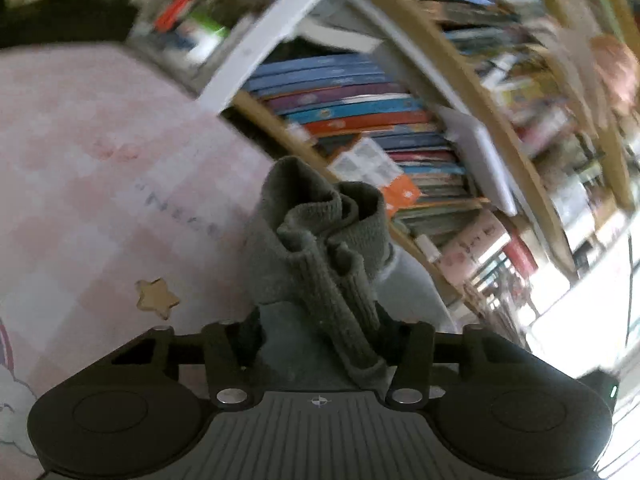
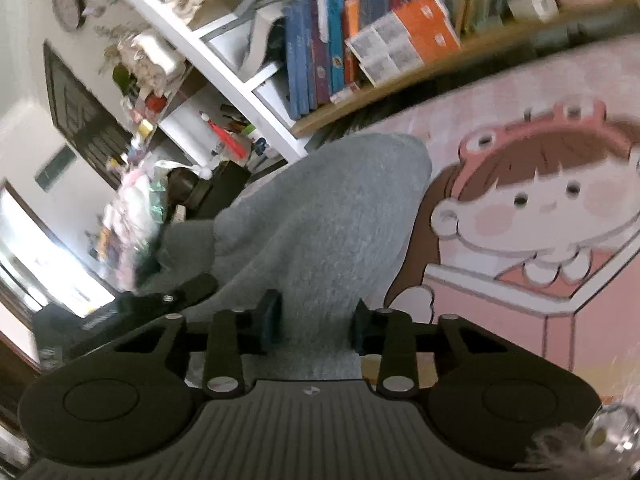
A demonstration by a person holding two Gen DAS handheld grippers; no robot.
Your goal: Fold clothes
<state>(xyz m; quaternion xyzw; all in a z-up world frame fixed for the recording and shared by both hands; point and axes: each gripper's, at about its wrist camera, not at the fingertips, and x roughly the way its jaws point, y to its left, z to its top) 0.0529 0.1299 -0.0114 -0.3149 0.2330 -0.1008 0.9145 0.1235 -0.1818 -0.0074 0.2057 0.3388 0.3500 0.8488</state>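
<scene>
So, quick notes from where I'm standing:

Left gripper (image 1: 320, 332): closed down on a bunched ribbed edge of the grey garment (image 1: 320, 240), looks like a cuff or hem, wadded up between the fingers.

Right gripper (image 2: 316, 328): fingers closed in on a smoother stretch of the same garment (image 2: 320, 216), cloth filling the gap between them.

Where the garment is: up in the air between the two grippers, hanging above the pink cartoon mat (image 2: 520, 208), not lying flat. How much of it trails lower down I can't tell.

Background: bookshelf (image 1: 360, 112) full of books right behind the mat; both views are blurry and tilted, so it reads like mid-swing to me.

Step, my guess: carrying or shaking the piece out before laying it down for a fold.

How to do it well: pull the two grips apart sideways until the held edge goes taut, then lower the loose end onto the mat first and drag back so it lands flat.

Watch out: that left grip is a crumpled wad, so that corner may land twisted and need a re-grab.
</scene>
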